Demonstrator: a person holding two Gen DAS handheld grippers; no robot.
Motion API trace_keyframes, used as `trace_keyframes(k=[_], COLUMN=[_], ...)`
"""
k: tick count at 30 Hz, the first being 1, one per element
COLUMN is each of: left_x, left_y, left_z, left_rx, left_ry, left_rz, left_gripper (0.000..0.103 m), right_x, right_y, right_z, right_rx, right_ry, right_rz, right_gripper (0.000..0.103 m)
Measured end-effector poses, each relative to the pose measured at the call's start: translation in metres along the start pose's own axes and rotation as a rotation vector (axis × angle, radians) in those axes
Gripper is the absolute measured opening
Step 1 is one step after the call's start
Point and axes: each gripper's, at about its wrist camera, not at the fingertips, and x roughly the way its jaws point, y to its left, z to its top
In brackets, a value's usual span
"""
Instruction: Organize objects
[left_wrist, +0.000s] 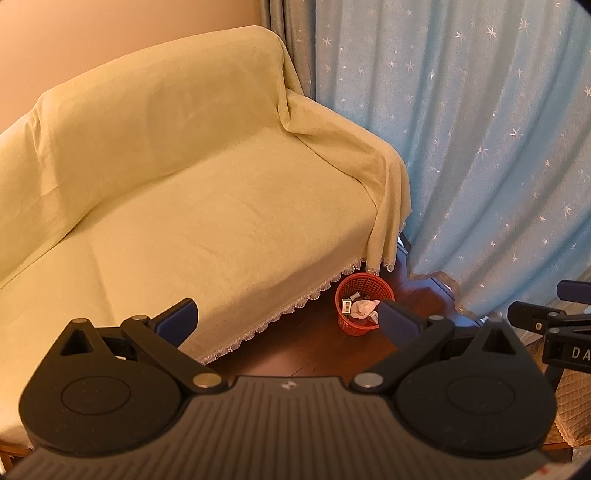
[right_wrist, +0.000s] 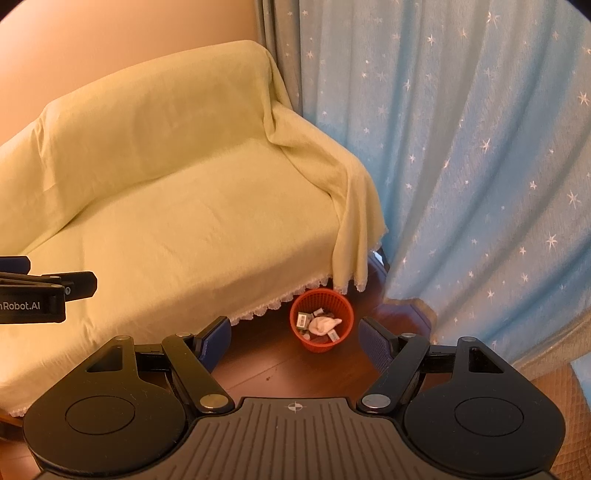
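A small red mesh basket (left_wrist: 364, 291) stands on the dark wood floor by the sofa's right front corner; it also shows in the right wrist view (right_wrist: 320, 300). It holds a crumpled white cloth (left_wrist: 364, 307) (right_wrist: 324, 324) and several small boxes. My left gripper (left_wrist: 290, 319) is open and empty, held high above the sofa's front edge and the basket. My right gripper (right_wrist: 295, 338) is open and empty, also high, with the basket between its fingers in view. Each gripper shows at the edge of the other's view.
A sofa covered by a pale yellow throw (left_wrist: 207, 206) (right_wrist: 177, 206) fills the left. A blue star-patterned curtain (left_wrist: 480, 147) (right_wrist: 480, 147) hangs at the right. A quilted tan surface (right_wrist: 561, 413) lies at the lower right.
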Motion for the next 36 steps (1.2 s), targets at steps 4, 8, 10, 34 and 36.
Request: trace_keyframes(k=[4,8,10,34,36], left_x=[0.000,-0.002,-0.002,0.002,0.002], left_y=[0.002,0.003,0.003,0.000,-0.001], left_z=[-0.001,-0.004,-0.004,-0.020,-0.019], left_rx=[0.003,0.001,0.001,0.019,0.019], left_ry=[0.001,0.000,0.000,0.031,0.031], left_rz=[-0.001,0.002,0.002,-0.008,-0.007], left_gripper=[0.102,0.102,0.102,0.102,0.102], right_x=[0.000,0.000,0.000,0.006,0.006], right_y=[0.000,0.000,0.001,0.005,0.006], right_z=[-0.003,-0.003,-0.004,-0.007,-0.007], right_rx=[0.001,0.002,0.003,0.009,0.009], right_ry=[0.004,0.007,0.010,0.026,0.026], right_rz=[0.002,0.001,-0.001,-0.002,-0.004], right_gripper=[0.073,0.073,0.073,0.073,0.073])
